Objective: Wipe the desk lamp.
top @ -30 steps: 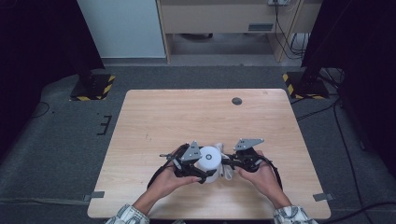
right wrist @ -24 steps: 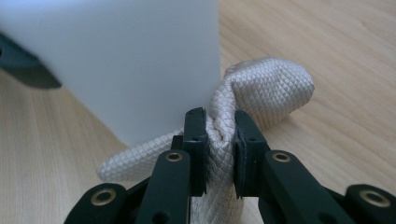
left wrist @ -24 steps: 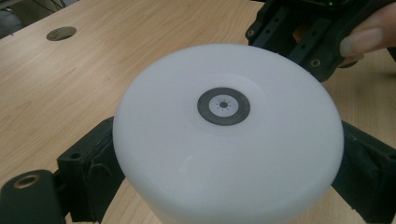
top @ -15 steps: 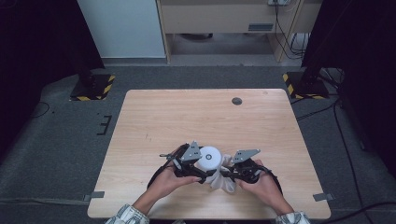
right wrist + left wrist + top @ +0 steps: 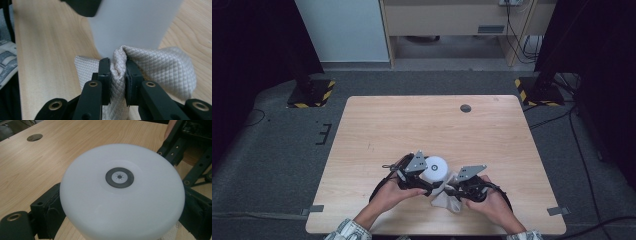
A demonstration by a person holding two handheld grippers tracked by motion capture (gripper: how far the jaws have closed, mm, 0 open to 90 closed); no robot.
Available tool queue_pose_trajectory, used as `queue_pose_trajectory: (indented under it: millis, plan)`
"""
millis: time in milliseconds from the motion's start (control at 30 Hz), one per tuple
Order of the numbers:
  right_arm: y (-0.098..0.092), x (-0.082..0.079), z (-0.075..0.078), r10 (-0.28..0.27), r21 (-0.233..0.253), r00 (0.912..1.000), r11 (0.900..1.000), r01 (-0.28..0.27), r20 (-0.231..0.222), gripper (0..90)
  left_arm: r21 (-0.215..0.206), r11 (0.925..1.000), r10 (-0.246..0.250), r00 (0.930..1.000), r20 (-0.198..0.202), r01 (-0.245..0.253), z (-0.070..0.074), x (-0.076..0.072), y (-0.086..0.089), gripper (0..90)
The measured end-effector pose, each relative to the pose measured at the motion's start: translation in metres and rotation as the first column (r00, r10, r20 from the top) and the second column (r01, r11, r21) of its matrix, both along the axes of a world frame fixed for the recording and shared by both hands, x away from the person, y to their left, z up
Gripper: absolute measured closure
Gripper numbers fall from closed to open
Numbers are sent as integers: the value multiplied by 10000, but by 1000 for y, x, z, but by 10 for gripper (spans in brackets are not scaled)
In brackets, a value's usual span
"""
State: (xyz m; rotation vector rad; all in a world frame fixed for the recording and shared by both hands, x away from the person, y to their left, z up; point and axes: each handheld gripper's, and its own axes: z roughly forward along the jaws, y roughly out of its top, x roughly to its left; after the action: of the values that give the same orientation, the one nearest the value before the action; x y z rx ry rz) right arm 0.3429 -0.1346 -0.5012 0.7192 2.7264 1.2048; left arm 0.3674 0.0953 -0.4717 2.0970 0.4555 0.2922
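Note:
A white round cup-like vessel (image 5: 435,167) with a grey ring on its upturned flat face (image 5: 119,177) sits between the jaws of my left gripper (image 5: 426,183), which is shut on its sides. My right gripper (image 5: 117,75) is shut on a fold of beige quilted cloth (image 5: 160,67). The cloth (image 5: 446,199) presses against the vessel's lower wall (image 5: 132,25), near the table's front edge. The left gripper's own pads (image 5: 47,212) clamp the white body (image 5: 122,205) from both sides.
The light wooden table (image 5: 412,125) has a dark round hole (image 5: 465,108) at its far right, also seen as a hole (image 5: 34,137) in the left gripper view. Black stands with yellow-striped feet (image 5: 309,92) flank the table on the floor.
My right gripper has moved toward the near edge and slightly left, dragging the cloth down along the white vessel's side. The left gripper and the vessel have stayed put.

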Motion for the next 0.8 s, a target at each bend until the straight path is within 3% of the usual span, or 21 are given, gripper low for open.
queue_pose_trajectory:
  millis: [200, 300, 500, 800]
  plan:
    - [18, -11, 1, 784, 100, 9969, 9969, -785, 94, 782, 10, 10000, 14, 10000, -3, -14, 0, 0, 0, 74]
    - [25, -14, 4, 915, 207, 9956, 9956, -919, 180, 782, 10, 10000, 27, 10000, 2, -27, 0, 0, 0, 73]
    - [27, -16, 5, 920, 257, 9952, 9954, -928, 327, 782, 3, 10000, 61, 10000, 2, -61, 0, 0, 0, 73]
    - [19, -12, 3, 706, -154, 9968, 9974, -700, 364, 782, -34, 10000, 53, 10000, -47, -53, 0, 0, 2, 75]
